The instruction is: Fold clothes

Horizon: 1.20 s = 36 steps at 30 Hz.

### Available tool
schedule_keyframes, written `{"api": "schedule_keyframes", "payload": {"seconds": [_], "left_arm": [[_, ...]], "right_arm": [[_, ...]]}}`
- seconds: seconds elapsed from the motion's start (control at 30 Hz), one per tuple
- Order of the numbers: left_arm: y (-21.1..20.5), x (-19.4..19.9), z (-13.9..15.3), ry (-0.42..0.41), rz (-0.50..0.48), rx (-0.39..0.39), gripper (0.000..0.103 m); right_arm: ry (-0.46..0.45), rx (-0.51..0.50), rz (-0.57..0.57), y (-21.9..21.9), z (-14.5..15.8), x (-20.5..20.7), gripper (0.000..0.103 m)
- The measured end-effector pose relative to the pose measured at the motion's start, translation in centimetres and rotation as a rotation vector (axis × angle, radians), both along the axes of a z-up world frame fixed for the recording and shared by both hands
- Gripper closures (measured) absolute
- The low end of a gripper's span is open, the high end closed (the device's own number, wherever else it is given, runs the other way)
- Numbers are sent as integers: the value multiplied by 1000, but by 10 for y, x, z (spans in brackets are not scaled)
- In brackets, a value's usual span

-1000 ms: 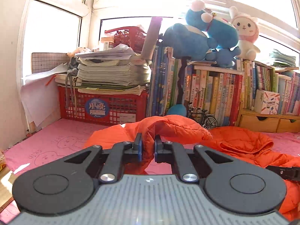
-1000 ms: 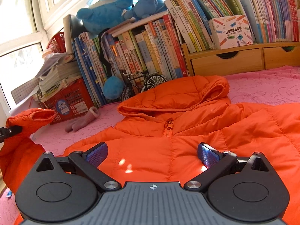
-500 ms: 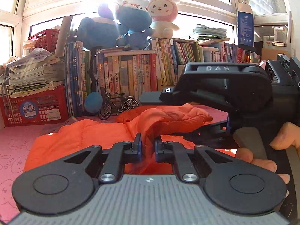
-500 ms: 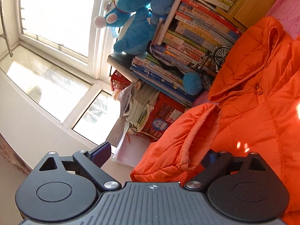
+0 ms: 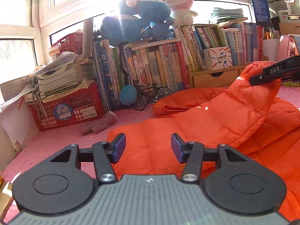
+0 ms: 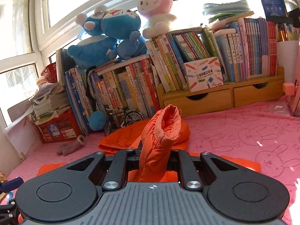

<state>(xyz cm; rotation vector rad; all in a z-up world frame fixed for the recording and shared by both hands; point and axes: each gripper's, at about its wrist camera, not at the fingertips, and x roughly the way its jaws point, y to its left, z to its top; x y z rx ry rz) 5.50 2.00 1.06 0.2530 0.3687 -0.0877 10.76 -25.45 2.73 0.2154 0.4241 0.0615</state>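
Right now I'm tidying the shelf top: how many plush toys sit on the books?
3, possibly more hidden: a blue round-headed plush, a second blue plush slumped lower left against it, and a pink-hooded white bunny plush to their right.

The left tool hovered over the orange jacket, its jaws opening with nothing between them. At right, the right tool held the jacket's sleeve raised above the pink blanket.

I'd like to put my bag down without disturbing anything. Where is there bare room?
The pink blanket right of the orange jacket, before the wooden drawers, is bare. It's crowded near the toy bicycle and red basket.
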Motion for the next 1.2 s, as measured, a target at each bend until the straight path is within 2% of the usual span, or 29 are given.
{"api": "schedule_keyframes", "payload": {"seconds": [0.17,0.27,0.3,0.33,0.37,0.4,0.43,0.47,0.53,0.6,0.73,0.8,0.93,0.97,1.03,1.1,1.17,1.2], "left_arm": [[16,20,-22,66,111,65,49],[23,22,-22,69,145,71,50],[25,22,-19,64,155,70,50],[27,21,-16,58,162,67,50],[29,20,-10,46,165,58,50],[31,20,-4,30,166,43,50],[31,21,3,17,164,23,50],[31,22,9,4,162,3,49],[26,27,18,-14,153,-31,48],[14,35,20,-26,153,-36,48],[-8,54,9,13,148,-40,48],[-14,66,-2,42,160,-34,48],[-20,81,-25,62,211,54,47],[-20,83,-29,69,217,69,47],[-20,88,-37,85,226,96,46],[-18,92,-38,109,222,94,45],[-18,95,-40,128,218,102,45],[-19,97,-41,136,215,105,44]], "right_arm": [[73,-163,-48,4,-28,-7,85],[108,-322,-69,16,-44,-11,76],[103,-379,-80,20,-45,-15,68],[98,-437,-91,24,-46,-18,53],[93,-494,-102,28,-48,-22,45],[87,-551,-112,32,-49,-25,29],[55,-596,-123,33,-44,-32,22],[17,-639,-134,34,-38,-40,21],[-43,-654,-150,35,-23,-45,15],[-104,-628,-140,40,-11,-47,10],[-193,-602,-20,74,-1,-35,5],[-189,-580,28,93,-2,-21,5],[-56,-321,89,109,-10,19,5],[-27,-297,84,111,-15,29,5],[-13,-367,58,119,-27,37,6],[-17,-521,25,133,-46,41,5],[-15,-599,19,138,-60,40,4],[-6,-599,17,138,-63,41,4]]}}
